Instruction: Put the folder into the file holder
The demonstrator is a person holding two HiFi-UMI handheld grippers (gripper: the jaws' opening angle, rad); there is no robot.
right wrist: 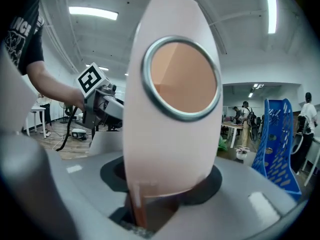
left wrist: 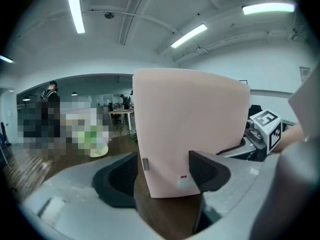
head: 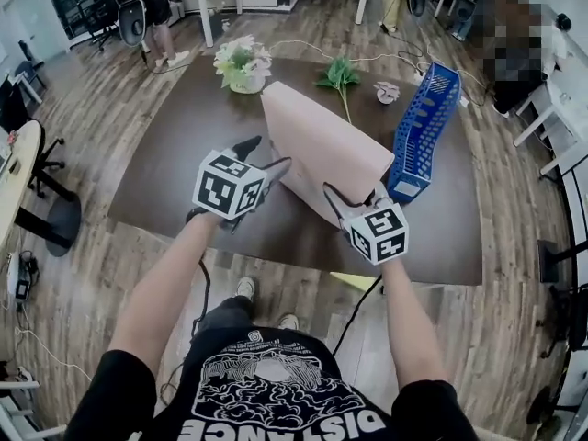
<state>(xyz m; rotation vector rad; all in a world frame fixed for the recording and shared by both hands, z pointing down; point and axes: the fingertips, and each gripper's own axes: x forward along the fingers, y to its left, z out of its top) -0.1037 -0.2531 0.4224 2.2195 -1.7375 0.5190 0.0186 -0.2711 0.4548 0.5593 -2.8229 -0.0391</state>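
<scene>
Potted white flowers (head: 243, 64), green sprig (head: 340, 75) and small pot (head: 387, 91) on dark brown table (head: 175, 154)

Dark brown table (head: 175, 150) on wood floor (head: 92, 274). On top, far side: white-flower pot (head: 243, 65), green leafy sprig (head: 340, 76), small white pot (head: 388, 91). Blue file holder (head: 424, 127) near right end.

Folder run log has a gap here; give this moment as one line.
folder: tilted, outside file holder | right gripper: shut on folder | left gripper: jaws wide astride folder, grip unclear
</scene>
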